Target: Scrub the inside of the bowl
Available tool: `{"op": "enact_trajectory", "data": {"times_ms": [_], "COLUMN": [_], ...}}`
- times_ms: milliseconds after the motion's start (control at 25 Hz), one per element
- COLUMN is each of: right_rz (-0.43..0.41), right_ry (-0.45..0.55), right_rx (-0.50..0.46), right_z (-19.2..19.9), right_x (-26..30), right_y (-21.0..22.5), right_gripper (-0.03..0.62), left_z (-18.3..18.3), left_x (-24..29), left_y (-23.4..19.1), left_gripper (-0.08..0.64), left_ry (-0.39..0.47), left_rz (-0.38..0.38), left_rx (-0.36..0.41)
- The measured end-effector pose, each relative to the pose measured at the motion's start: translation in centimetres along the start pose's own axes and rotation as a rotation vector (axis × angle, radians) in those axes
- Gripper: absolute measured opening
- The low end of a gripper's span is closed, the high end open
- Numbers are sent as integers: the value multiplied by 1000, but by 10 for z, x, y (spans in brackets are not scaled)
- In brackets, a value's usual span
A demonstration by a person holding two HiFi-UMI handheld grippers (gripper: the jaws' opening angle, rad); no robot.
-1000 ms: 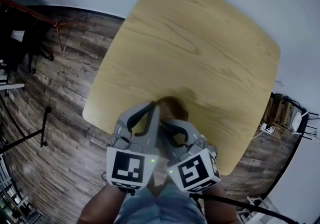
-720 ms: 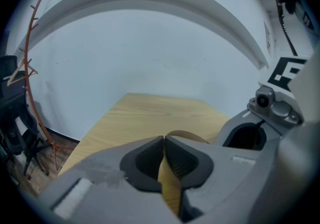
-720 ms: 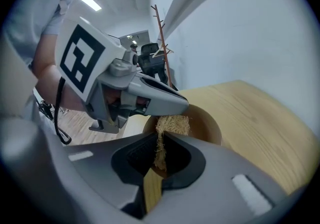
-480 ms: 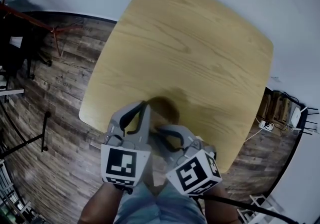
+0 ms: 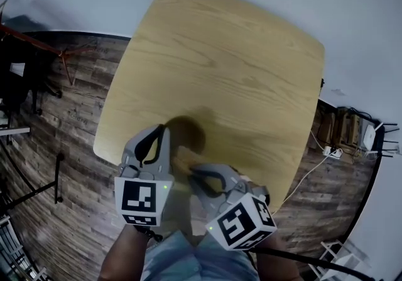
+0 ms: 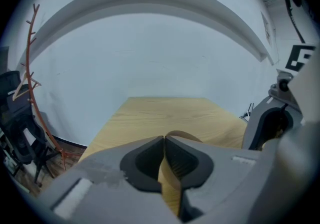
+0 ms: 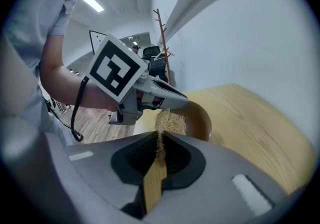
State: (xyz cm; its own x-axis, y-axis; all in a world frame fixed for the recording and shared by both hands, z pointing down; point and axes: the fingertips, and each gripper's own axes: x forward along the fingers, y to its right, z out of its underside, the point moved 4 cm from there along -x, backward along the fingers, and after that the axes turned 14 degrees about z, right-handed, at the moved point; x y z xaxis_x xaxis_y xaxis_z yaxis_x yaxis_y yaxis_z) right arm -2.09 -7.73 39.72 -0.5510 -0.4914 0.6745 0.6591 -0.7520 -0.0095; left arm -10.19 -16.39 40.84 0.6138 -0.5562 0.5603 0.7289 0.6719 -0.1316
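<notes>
At the near edge of the pale wooden counter (image 5: 239,66), the left gripper (image 6: 164,142) has its fingers (image 6: 142,160) pinched on the rim of the brown wooden bowl (image 7: 199,118), likely to steady it. The right gripper (image 7: 161,143), its fingers clamped on the wooden-handled fibre scrubber (image 7: 169,122), points the tuft toward the bowl's inside.

A: What's moving?
B: The right gripper (image 7: 160,143) is pulling its brush (image 7: 169,122) back from the bowl (image 7: 201,118), toward the person.
A: And the left gripper (image 6: 164,140)?
B: It's rolling slightly; the gap between the two is widening.
</notes>
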Motion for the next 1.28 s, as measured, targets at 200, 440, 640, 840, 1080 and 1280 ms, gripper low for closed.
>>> {"op": "enact_trajectory", "data": {"times_ms": [200,440,640,840,1080,1280], "right_rz": [132,212,258,281,173,69], "right_ry": [27,-15,-62,-94,-165,-157], "right_rx": [-87,-277,-295,-255,-110,-11], "right_z": [-9,-17,-14,-8,4,6], "right_x": [-13,9,27,38,47,47], "right_y": [22,27,29,31,20,4], "right_gripper": [26,26,26,26,26,26], "left_z": [-8,-7,-3,-5,-14,-12], "left_x": [-4,-6,-8,-8,-11,-12], "left_y": [4,11,10,10,9,1], "left_gripper": [32,32,32,32,34,34], "left_ry": [-12,-34,-39,-15,50,44], "left_rz": [-20,13,35,46,20,10], "left_rx": [48,91,76,84,129,116]}}
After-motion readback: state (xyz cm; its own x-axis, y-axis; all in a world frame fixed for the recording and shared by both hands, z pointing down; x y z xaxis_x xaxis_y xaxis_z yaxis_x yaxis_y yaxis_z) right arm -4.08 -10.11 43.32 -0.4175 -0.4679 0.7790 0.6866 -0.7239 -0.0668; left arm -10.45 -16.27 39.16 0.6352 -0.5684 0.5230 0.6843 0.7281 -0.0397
